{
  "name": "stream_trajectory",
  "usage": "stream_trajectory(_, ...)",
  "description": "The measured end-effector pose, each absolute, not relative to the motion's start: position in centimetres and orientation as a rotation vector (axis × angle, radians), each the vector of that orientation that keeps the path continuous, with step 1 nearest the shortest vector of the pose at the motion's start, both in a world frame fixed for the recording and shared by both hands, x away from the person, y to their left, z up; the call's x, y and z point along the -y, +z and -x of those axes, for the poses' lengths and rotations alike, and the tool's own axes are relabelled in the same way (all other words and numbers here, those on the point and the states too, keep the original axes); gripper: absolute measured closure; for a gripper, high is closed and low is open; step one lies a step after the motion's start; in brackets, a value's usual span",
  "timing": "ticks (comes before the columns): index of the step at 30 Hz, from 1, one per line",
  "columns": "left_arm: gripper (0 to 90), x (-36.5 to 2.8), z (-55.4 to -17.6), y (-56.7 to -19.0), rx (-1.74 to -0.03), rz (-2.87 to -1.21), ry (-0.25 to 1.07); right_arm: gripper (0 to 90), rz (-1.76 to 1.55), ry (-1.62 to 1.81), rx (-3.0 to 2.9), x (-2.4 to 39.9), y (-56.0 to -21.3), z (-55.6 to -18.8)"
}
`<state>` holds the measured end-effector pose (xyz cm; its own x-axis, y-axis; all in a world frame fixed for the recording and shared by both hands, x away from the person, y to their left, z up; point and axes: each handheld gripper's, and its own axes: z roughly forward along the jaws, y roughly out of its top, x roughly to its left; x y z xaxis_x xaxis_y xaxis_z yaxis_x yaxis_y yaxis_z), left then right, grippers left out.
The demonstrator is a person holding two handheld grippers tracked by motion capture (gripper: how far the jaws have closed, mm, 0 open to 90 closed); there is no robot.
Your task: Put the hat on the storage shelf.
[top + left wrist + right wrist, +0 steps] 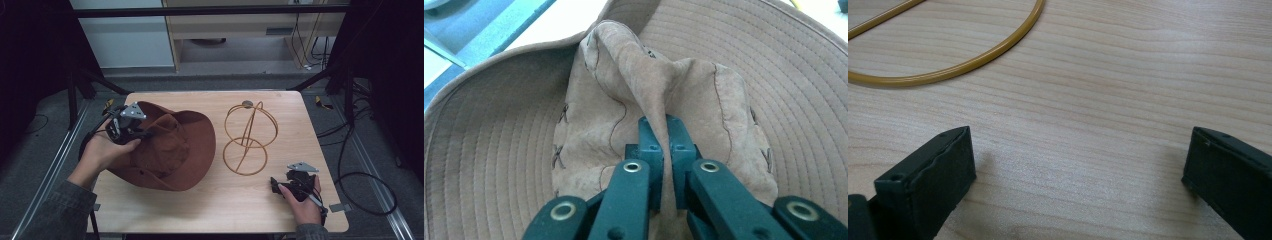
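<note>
A brown wide-brimmed hat (172,150) lies at the left of the wooden table (225,205), tilted up on its left side. My left gripper (142,134) is shut on a fold of the hat's crown (644,85), and the cloth is pinched between the two pads (663,140). A gold wire hat stand (248,137) with a round base ring stands to the right of the hat. My right gripper (276,186) rests low at the table's front right, jaws wide apart (1075,170) with only bare wood between them. The stand's base ring (948,70) curves just beyond it.
Black frame legs and cables (360,175) run along the floor on both sides of the table. A pale cabinet (240,30) stands behind the far edge. Bare wood lies between the hat and the right gripper.
</note>
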<state>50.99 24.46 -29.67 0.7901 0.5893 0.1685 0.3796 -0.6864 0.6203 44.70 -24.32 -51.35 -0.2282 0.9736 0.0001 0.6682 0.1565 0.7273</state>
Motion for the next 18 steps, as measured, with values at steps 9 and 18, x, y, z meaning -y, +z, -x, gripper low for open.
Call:
stream_trajectory(9,88.4,-24.5,-50.1,-28.4,-0.682,-2.387,0.500,0.4,-1.554,0.846,-1.964,24.3,-51.3,-44.7)
stream_trajectory(18,88.4,-24.7,-49.0,-26.7,-0.645,-2.371,0.522,0.4,-1.556,0.846,-1.964,24.3,-51.3,-44.7)
